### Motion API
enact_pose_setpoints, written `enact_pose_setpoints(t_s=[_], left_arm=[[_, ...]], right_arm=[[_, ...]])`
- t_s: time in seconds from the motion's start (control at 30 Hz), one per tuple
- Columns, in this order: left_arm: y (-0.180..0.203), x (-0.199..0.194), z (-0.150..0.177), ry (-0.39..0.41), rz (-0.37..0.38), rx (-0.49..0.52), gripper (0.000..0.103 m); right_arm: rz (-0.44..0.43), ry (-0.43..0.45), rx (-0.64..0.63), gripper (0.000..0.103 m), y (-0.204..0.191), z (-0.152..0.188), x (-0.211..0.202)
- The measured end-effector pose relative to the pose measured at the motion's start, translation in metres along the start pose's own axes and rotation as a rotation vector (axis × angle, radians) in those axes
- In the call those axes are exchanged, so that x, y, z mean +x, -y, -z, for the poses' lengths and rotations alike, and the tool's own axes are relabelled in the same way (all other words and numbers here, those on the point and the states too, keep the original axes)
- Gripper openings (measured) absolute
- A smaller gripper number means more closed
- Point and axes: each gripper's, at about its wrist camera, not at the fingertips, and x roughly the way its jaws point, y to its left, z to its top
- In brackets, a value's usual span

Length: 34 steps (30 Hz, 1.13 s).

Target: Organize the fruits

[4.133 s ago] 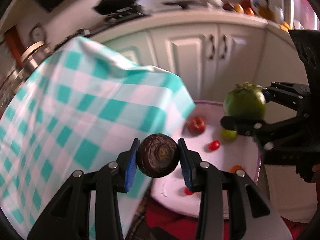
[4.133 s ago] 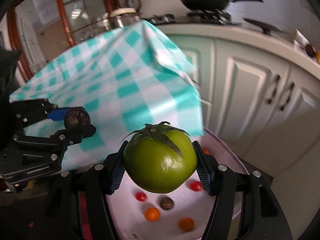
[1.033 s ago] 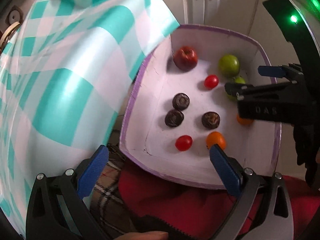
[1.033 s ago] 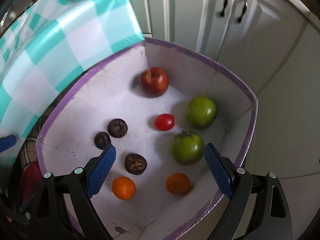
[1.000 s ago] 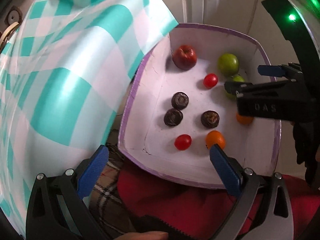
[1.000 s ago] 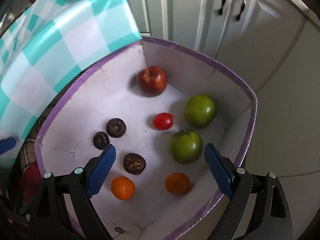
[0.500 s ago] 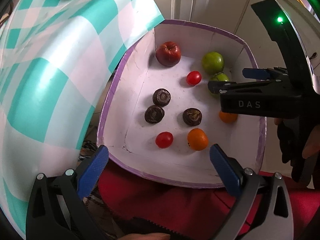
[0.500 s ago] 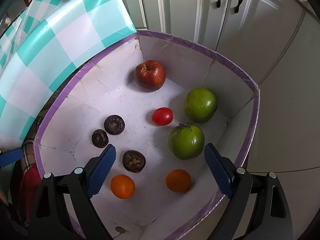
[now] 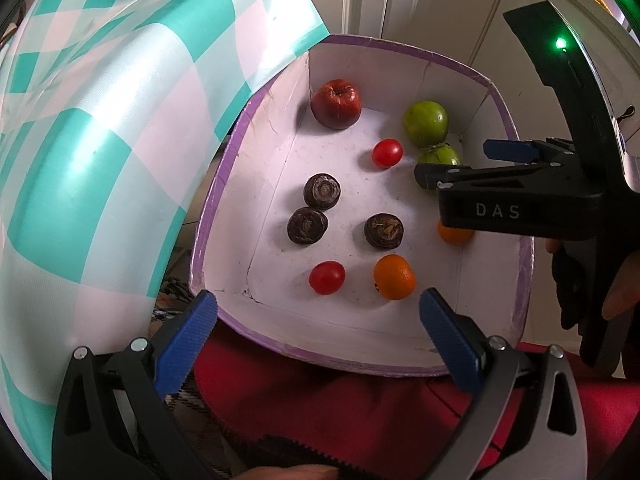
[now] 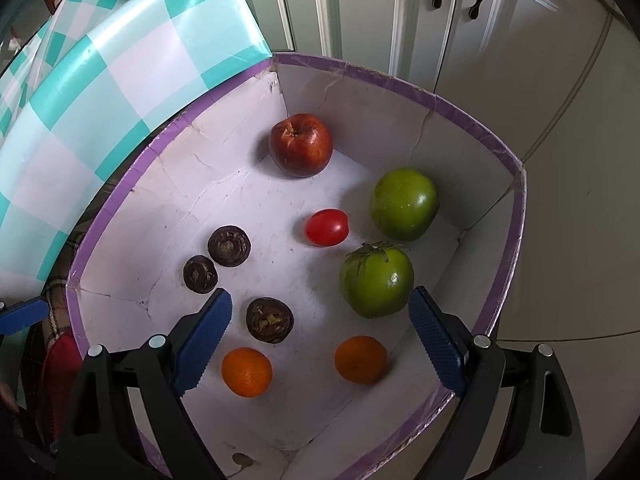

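A white box with a purple rim (image 9: pixel 400 46) (image 10: pixel 360 68) holds the fruit. Inside lie a red apple (image 10: pixel 301 145), two green tomatoes (image 10: pixel 403 204) (image 10: pixel 376 282), a small red tomato (image 10: pixel 326 227), three dark brown fruits (image 10: pixel 229 246) (image 10: pixel 200 274) (image 10: pixel 269 320) and two oranges (image 10: pixel 247 372) (image 10: pixel 361 359). A second small red tomato (image 9: pixel 327 277) shows in the left wrist view. My left gripper (image 9: pixel 318 300) hangs open and empty over the box's near edge. My right gripper (image 10: pixel 320 298) (image 9: pixel 452 158) stands open and empty above the stemmed green tomato.
A teal and white checked cloth (image 9: pixel 100 140) (image 10: pixel 100 80) drapes down against the box's left side. Red fabric (image 9: pixel 340 408) lies under the box's near edge. White cabinet doors (image 10: pixel 460 20) stand behind it. A gloved hand (image 9: pixel 592 288) holds the right gripper.
Four seconds ago the left gripper held a dark fruit and the right a green tomato; both fruits now lie in the box. Over the last second the left view tilted slightly.
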Motion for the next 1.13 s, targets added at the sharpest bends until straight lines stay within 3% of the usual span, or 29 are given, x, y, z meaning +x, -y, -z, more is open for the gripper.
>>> enact_pose_setpoints(t_s=[0.73, 1.0, 1.13], left_arm=[[-0.001, 0.0, 0.0, 0.004, 0.002, 0.007, 0.101], [0.012, -0.017, -0.001, 0.077, -0.006, 0.06, 0.101], [0.011, -0.04, -0.001, 0.157, -0.026, 0.06, 0.101]], right_arm=[[-0.009, -0.017, 0.017, 0.088, 0.001, 0.001, 0.005], [0.032, -0.011, 0.021, 0.088, 0.007, -0.003, -0.008], [0.069, 0.019, 0.023, 0.088, 0.01, -0.009, -0.026]])
